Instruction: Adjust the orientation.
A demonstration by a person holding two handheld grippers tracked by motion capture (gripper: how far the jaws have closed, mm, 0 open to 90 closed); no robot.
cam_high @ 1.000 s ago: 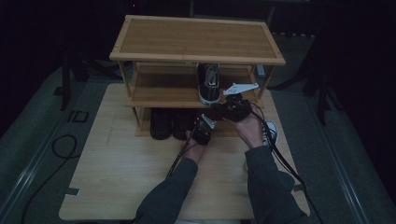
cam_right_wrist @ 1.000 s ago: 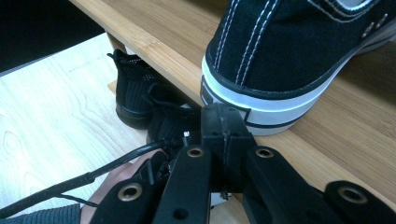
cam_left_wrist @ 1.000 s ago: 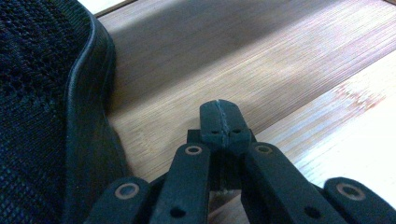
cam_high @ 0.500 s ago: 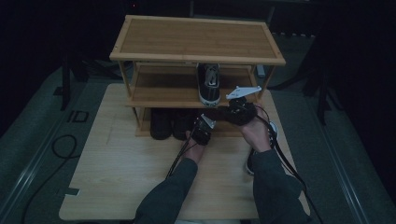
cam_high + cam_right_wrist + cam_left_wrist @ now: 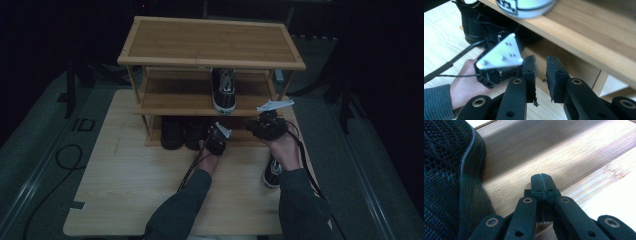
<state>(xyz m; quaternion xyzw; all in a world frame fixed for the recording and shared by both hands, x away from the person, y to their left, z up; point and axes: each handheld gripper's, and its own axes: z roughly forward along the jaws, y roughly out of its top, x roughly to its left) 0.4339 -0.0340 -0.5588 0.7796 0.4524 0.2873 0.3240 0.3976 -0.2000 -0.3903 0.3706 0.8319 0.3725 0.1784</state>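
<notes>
Points right claw [image 5: 540, 62] at the rack's [image 5: 210, 62] bottom shelf, jaws just opening to a narrow gap on nothing, rests left claw [image 5: 541, 178] pinched shut and empty beside black shoe [image 5: 446, 182], with loose sneaker [image 5: 272, 174] on the bench [image 5: 130, 190] behind the right claw, lengthwise toward the rack.

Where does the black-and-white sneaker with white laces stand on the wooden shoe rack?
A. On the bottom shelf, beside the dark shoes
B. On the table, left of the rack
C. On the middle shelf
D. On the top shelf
C: the sneaker stands on the middle shelf of the rack, toe towards the person.
</notes>
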